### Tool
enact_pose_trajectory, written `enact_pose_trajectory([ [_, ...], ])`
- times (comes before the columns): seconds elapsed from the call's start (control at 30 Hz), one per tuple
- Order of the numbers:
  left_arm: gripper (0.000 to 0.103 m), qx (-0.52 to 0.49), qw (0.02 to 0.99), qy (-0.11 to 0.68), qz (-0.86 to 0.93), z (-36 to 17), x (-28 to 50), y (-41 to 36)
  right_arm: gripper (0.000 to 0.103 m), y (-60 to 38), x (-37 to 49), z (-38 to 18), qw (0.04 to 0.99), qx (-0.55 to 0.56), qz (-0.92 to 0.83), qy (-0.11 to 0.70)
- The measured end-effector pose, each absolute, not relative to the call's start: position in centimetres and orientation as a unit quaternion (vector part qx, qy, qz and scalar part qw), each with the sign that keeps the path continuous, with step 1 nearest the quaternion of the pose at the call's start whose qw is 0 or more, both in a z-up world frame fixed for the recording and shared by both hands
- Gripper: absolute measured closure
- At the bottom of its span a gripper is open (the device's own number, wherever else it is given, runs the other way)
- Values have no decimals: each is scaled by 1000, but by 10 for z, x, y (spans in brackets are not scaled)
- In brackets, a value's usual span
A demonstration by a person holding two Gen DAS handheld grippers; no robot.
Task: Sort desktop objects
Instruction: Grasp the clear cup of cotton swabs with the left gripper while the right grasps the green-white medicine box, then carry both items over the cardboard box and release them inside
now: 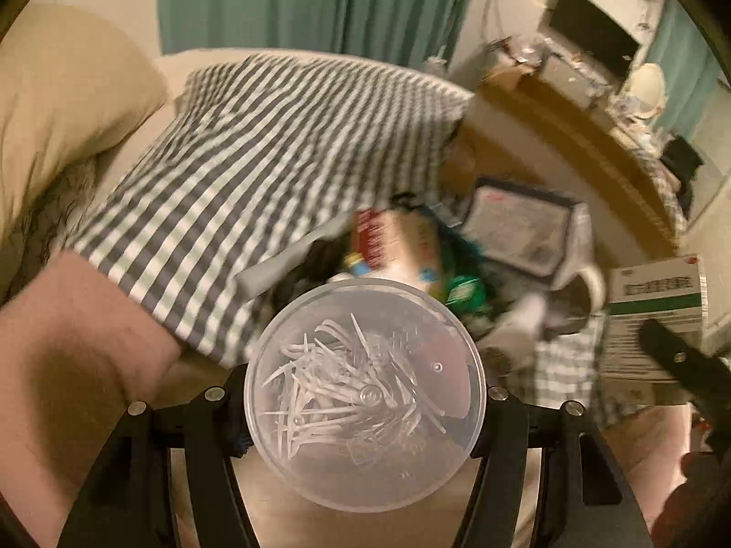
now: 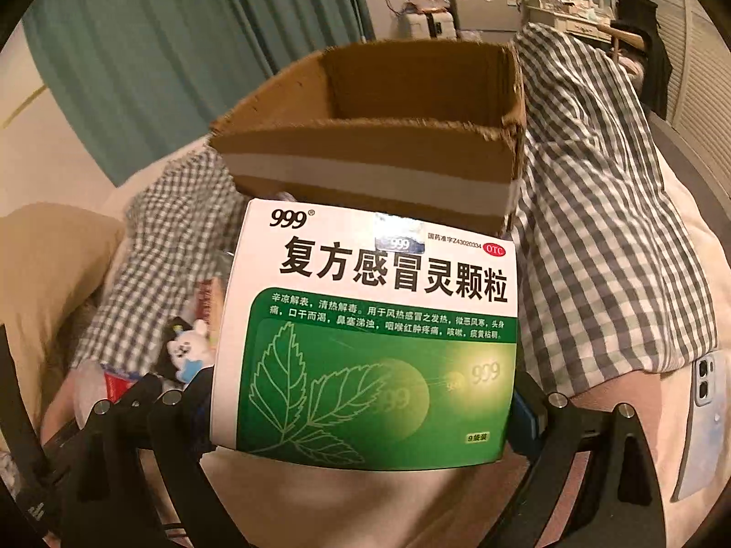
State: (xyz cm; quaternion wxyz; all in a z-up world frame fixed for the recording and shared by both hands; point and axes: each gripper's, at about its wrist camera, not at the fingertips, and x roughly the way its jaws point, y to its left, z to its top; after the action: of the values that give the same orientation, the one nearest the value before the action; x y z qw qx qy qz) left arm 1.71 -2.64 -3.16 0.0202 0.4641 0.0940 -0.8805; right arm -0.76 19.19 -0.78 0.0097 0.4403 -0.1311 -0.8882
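A: What does the person wear?
B: Shorts (image 1: 256,173) with small grey and white checks; the legs below them are bare.
A: And the left gripper (image 1: 363,404)?
B: Black angular arms, round silver screws on each.
A: The right gripper (image 2: 365,406)?
B: The same black frame and silver screws, with a blue part at one finger.

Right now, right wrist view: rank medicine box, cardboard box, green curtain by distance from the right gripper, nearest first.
1. medicine box: between the fingers of the right gripper, held.
2. cardboard box: open-topped, just behind the medicine box, centre.
3. green curtain: back wall, upper left, farthest.
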Motion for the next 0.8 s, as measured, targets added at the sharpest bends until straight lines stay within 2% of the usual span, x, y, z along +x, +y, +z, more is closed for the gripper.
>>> enact_pose_trajectory([
  [0.27, 38, 418, -43, 75, -904, 19, 0, 2, 8, 203, 3, 28, 20, 399, -908, -124],
  [0.57, 38, 380, -94, 70, -918, 61, -58, 33, 8, 214, -30, 60, 11, 363, -924, -119],
  [0.8, 38, 348, -120, 64, -928, 77, -114, 65, 8, 229, -67, 65, -7, 349, -929, -118],
])
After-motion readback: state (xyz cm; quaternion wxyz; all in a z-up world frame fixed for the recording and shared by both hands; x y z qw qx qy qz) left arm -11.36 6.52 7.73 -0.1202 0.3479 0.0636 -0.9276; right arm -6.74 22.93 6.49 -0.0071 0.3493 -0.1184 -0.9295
